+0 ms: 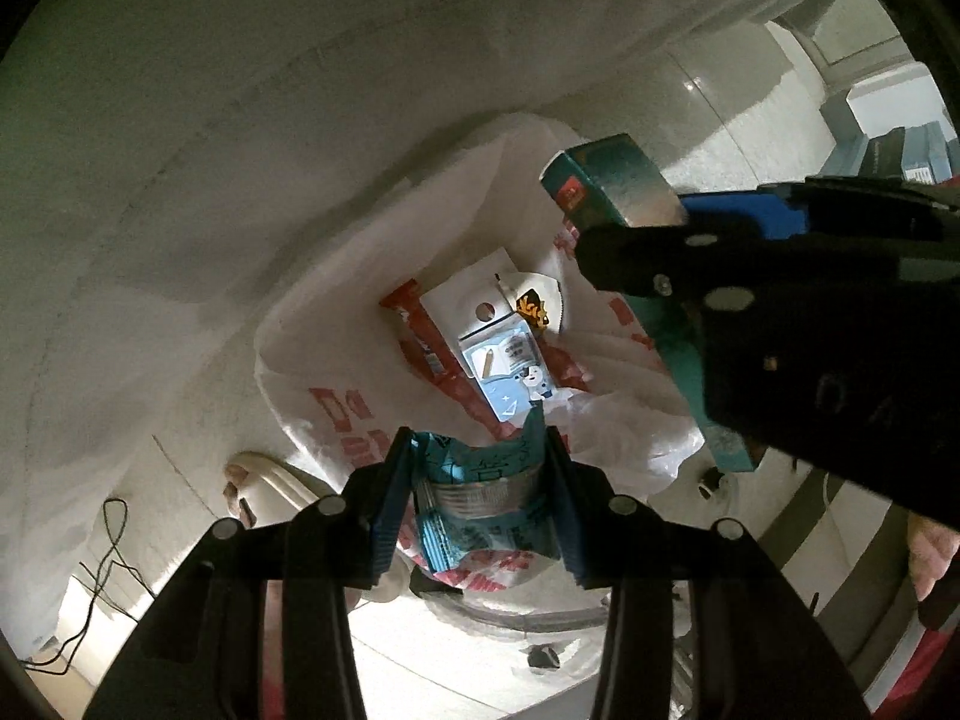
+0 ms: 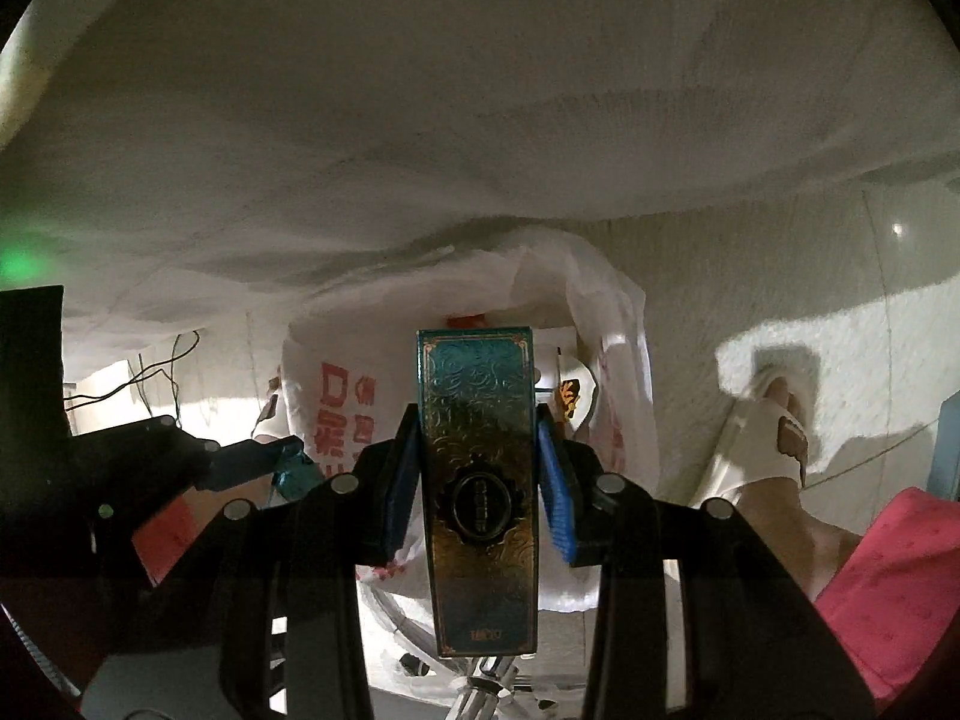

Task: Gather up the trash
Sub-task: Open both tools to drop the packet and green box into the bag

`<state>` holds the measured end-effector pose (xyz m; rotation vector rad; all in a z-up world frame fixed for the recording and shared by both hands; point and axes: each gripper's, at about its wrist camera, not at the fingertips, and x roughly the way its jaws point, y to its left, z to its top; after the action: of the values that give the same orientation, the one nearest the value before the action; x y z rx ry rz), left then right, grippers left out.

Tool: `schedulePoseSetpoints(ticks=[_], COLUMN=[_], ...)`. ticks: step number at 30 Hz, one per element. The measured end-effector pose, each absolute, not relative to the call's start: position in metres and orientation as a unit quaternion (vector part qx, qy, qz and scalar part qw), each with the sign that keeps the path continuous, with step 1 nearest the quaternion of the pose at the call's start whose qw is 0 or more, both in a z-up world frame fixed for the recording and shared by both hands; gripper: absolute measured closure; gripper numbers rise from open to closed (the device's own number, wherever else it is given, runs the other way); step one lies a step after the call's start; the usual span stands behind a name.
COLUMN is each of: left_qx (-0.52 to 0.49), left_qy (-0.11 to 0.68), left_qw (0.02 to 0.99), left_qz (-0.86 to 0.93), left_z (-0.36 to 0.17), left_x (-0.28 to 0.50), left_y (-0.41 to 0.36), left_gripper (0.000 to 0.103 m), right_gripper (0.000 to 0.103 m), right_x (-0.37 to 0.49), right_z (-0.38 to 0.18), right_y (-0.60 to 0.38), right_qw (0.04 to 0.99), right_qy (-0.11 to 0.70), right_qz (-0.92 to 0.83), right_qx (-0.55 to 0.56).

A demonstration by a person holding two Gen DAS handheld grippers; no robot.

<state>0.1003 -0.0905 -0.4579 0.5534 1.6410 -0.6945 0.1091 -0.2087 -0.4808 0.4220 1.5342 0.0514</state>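
A white plastic bag [image 1: 336, 360] with red print stands open on the floor; it also shows in the right wrist view [image 2: 336, 414]. Inside lie a red wrapper [image 1: 429, 348] and a blue-and-white card package [image 1: 510, 366]. My left gripper [image 1: 480, 480] is shut on a crumpled teal snack wrapper [image 1: 480, 498] just over the bag's near rim. My right gripper [image 2: 477, 456] is shut on a long teal-and-gold box [image 2: 477, 456], held above the bag's mouth. The box [image 1: 606, 186] and right gripper [image 1: 684, 222] also show in the left wrist view.
The pale floor [image 1: 240, 150] surrounds the bag. A foot in a white slipper [image 2: 774, 426] stands at the right, another slipper [image 1: 264, 474] at the left. Black cables [image 1: 108, 558] lie at lower left. Red cloth [image 2: 900, 588] is at lower right.
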Motion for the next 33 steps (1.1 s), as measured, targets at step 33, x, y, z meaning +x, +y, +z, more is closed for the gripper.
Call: schedulePoseSetpoints(ticks=[33], left_qx=[0.213], left_qy=[0.720], left_qw=[0.613], left_qz=[-0.248], left_z=[-0.455], left_x=[0.109], left_y=[-0.081], left_gripper=[0.025], right_gripper=[0.049], right_x=[0.102], right_z=[-0.475], right_y=[-0.206], right_qw=[0.709], right_qy=[0.688], right_qz=[0.020], right_qx=[0.151])
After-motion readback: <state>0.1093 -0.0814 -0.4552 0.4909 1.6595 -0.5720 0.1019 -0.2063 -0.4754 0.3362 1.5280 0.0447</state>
